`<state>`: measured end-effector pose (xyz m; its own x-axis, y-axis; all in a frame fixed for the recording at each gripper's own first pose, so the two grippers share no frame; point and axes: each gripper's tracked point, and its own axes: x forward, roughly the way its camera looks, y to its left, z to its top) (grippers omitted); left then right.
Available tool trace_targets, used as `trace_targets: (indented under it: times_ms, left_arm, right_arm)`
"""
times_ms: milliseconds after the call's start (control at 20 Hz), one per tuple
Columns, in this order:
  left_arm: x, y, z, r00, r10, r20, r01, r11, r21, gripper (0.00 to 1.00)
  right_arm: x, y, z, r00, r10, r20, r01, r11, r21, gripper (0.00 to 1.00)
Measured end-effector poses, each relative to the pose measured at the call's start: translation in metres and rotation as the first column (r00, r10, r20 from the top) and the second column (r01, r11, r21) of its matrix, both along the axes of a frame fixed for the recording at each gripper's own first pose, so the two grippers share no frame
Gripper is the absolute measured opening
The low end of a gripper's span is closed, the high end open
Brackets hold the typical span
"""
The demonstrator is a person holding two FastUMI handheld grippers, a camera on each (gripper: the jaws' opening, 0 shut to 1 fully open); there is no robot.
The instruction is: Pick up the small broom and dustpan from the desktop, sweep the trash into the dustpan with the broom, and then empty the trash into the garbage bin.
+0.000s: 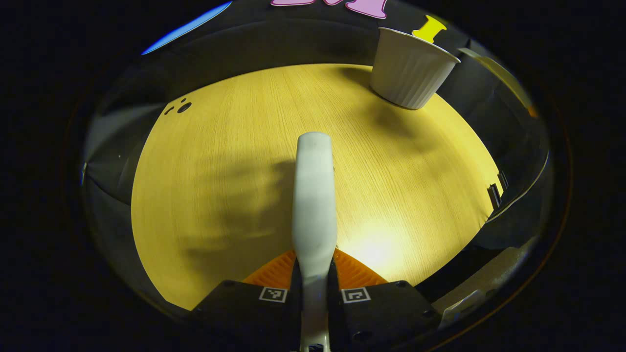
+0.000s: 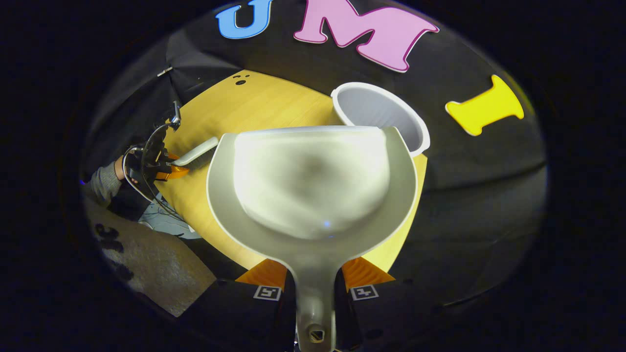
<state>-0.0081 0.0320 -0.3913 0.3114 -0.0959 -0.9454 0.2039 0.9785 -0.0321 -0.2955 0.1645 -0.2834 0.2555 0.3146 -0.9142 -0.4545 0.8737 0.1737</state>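
With both jaws pinching broom [image 1: 314, 195] and dustpan [image 2: 313, 181], tip the dustpan's lip squarely over the garbage bin [image 2: 386, 120].

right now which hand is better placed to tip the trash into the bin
Right. The right gripper grips the dustpan, its front edge near the bin. The left gripper holds the broom, farther away.
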Motion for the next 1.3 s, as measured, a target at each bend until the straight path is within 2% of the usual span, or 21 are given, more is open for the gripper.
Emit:
trace_targets:
  times_ms: [150,200,250,300,500,550,600,800,950,1000,1150,1200,1300]
  left_arm:
    - [0.003,0.006,-0.005,1.0,0.001,0.003,-0.001,1.0,0.025,0.26]
    - [0.003,0.006,-0.006,1.0,0.005,0.004,-0.005,1.0,0.029,0.26]
    - [0.004,0.007,-0.007,1.0,0.01,0.005,-0.01,0.999,0.032,0.26]
    - [0.005,0.008,-0.008,1.0,0.015,0.004,-0.015,0.999,0.033,0.26]
    - [0.007,0.01,-0.015,1.0,0.015,0.005,-0.015,0.998,0.063,0.26]
    - [0.007,0.011,-0.017,1.0,0.017,0.006,-0.017,0.998,0.068,0.26]
    - [0.008,0.011,-0.018,1.0,0.019,0.006,-0.019,0.997,0.073,0.26]
    - [0.008,0.009,-0.022,1.0,0.025,0.006,-0.025,0.996,0.085,0.26]
    - [0.01,0.006,-0.027,0.999,0.032,0.0,-0.032,0.994,0.1,0.26]
    - [0.011,0.006,-0.028,0.999,0.035,-0.002,-0.034,0.994,0.103,0.26]
    - [0.012,0.005,-0.032,0.999,0.045,-0.004,-0.044,0.992,0.117,0.27]
    - [0.013,0.004,-0.032,0.999,0.046,-0.001,-0.045,0.992,0.121,0.26]
    - [0.015,0.003,-0.033,0.999,0.042,-0.003,-0.041,0.991,0.127,0.27]
  right_arm:
    - [-0.033,0.031,-0.028,0.998,-0.025,-0.053,0.028,0.998,0.051,0.36]
    - [-0.041,0.038,-0.038,0.997,-0.036,-0.064,0.04,0.997,0.064,0.32]
    - [-0.051,0.045,-0.05,0.996,-0.042,-0.082,0.049,0.996,0.078,0.41]
    - [-0.058,0.054,-0.062,0.994,-0.058,-0.095,0.067,0.994,0.087,0.36]
    - [-0.08,0.08,-0.11,0.989,-0.081,-0.126,0.091,0.993,0.075,0.36]
    - [-0.083,0.085,-0.122,0.988,-0.078,-0.131,0.087,0.994,0.065,0.31]
    - [-0.085,0.089,-0.131,0.988,-0.081,-0.135,0.09,0.994,0.061,0.36]
    - [-0.089,0.107,-0.155,0.985,-0.1,-0.14,0.112,0.991,0.079,0.36]
    - [-0.085,0.111,-0.175,0.984,-0.106,-0.143,0.113,0.993,0.046,0.36]
    - [-0.083,0.113,-0.181,0.982,-0.113,-0.149,0.12,0.992,0.039,0.31]
    - [-0.081,0.115,-0.193,0.976,-0.134,-0.173,0.143,0.989,0.046,0.41]
    - [-0.078,0.116,-0.194,0.977,-0.138,-0.163,0.148,0.987,0.053,0.31]
    - [-0.08,0.116,-0.196,0.978,-0.131,-0.163,0.142,0.988,0.056,0.31]
